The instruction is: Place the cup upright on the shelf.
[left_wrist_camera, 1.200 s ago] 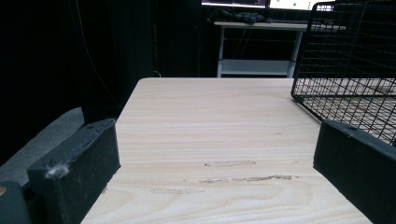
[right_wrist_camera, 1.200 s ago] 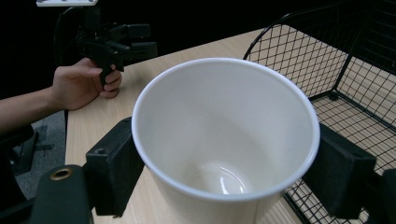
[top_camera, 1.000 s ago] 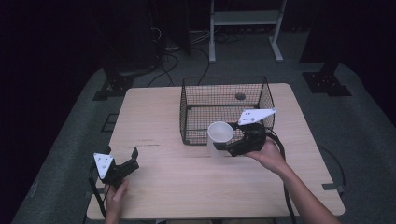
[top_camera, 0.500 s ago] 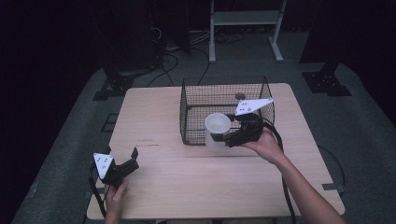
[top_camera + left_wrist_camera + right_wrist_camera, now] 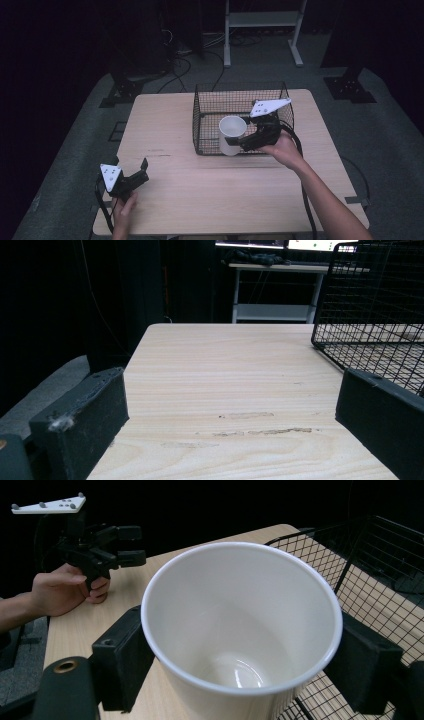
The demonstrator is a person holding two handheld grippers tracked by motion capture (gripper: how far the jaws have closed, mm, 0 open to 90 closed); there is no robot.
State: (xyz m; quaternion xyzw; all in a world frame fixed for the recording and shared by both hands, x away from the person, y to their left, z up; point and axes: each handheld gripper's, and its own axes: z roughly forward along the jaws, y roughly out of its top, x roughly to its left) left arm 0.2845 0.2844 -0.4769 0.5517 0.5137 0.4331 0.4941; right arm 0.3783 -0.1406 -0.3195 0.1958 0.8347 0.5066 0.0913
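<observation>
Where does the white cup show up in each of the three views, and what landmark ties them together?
High view: the white cup sits centre, over the wire basket, held by the right gripper.
Left gripper view: no cup here; the basket corner stands at right.
Right gripper view: the cup is central, between the jaws.
Shared landmark: the wire basket.

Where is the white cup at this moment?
In the high view the white cup is held in the right gripper at the near wall of the wire basket, right of the table's middle.
</observation>
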